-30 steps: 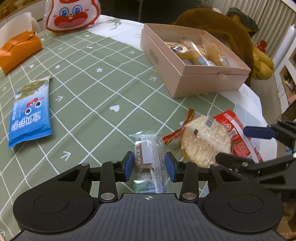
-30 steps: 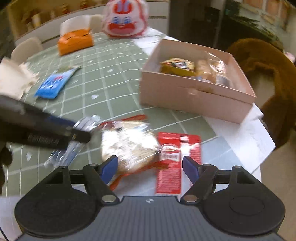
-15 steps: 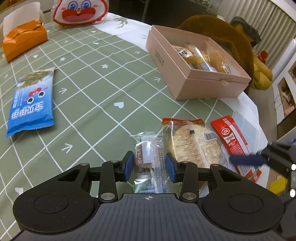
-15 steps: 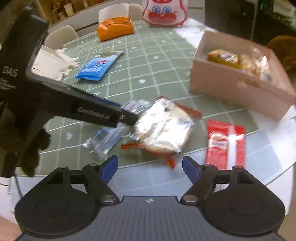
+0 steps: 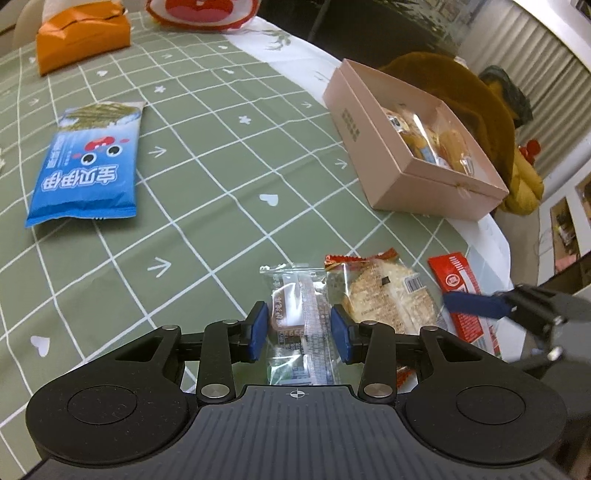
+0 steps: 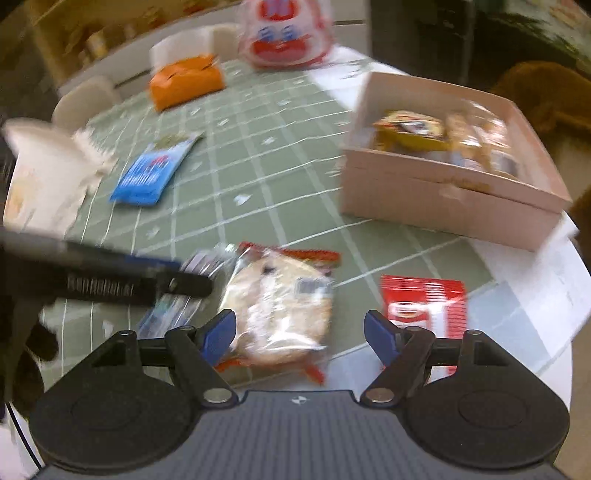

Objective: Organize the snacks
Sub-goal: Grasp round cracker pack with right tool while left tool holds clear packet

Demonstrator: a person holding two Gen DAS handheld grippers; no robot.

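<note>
My left gripper point(image 5: 299, 330) is shut on a clear-wrapped brown cake packet point(image 5: 299, 314), one pad against each long side, low over the green tablecloth. Just right of it lies a round rice cracker in a clear packet point(image 5: 388, 299). In the right wrist view that cracker point(image 6: 277, 306) sits on the table between the fingers of my right gripper point(image 6: 301, 334), which stands open, its pads clear of the wrapper. A red sachet point(image 6: 424, 302) lies right of the cracker. The pink box point(image 5: 369, 140) at the far right holds several wrapped snacks.
A blue snack packet point(image 5: 85, 173) lies at the left of the table. An orange tissue box point(image 5: 81, 40) and a red-and-white cartoon bag point(image 5: 199, 11) stand at the far edge. Crumpled white paper point(image 6: 44, 177) lies far left. A brown plush throw point(image 5: 443, 85) sits beyond the box.
The left gripper has shifted and rolled with the cake packet still in it. The cracker now lies apart from the red sachet. The right gripper drew back, then came in around the cracker.
</note>
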